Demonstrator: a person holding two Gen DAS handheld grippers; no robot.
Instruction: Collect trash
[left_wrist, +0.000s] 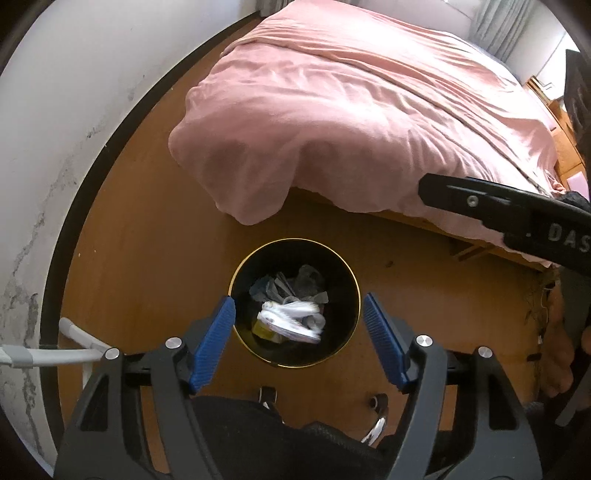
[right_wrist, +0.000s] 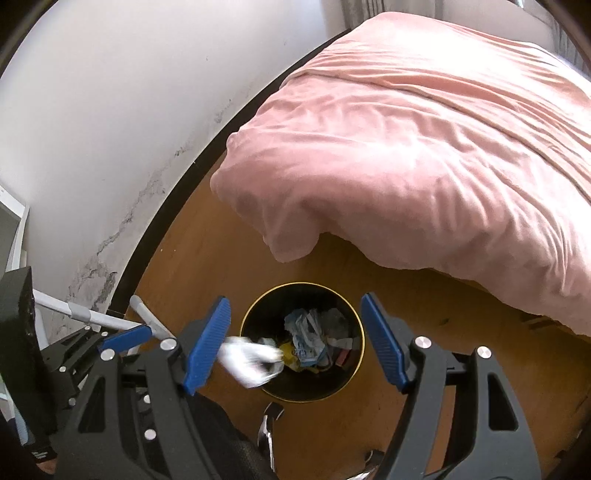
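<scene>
I point my left gripper (left_wrist: 299, 343) and right gripper (right_wrist: 295, 341) steeply down over the black bin (left_wrist: 236, 280) on the floor. Both are spread wide, holding nothing. White trash (left_wrist: 291, 319) lies in the bin.

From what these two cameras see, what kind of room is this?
Most likely a bedroom in a home. A bed with a rumpled pink duvet fills much of the view, a small black waste bin with rubbish in it stands on the wooden floor, and curtains hang behind the bed.
</scene>
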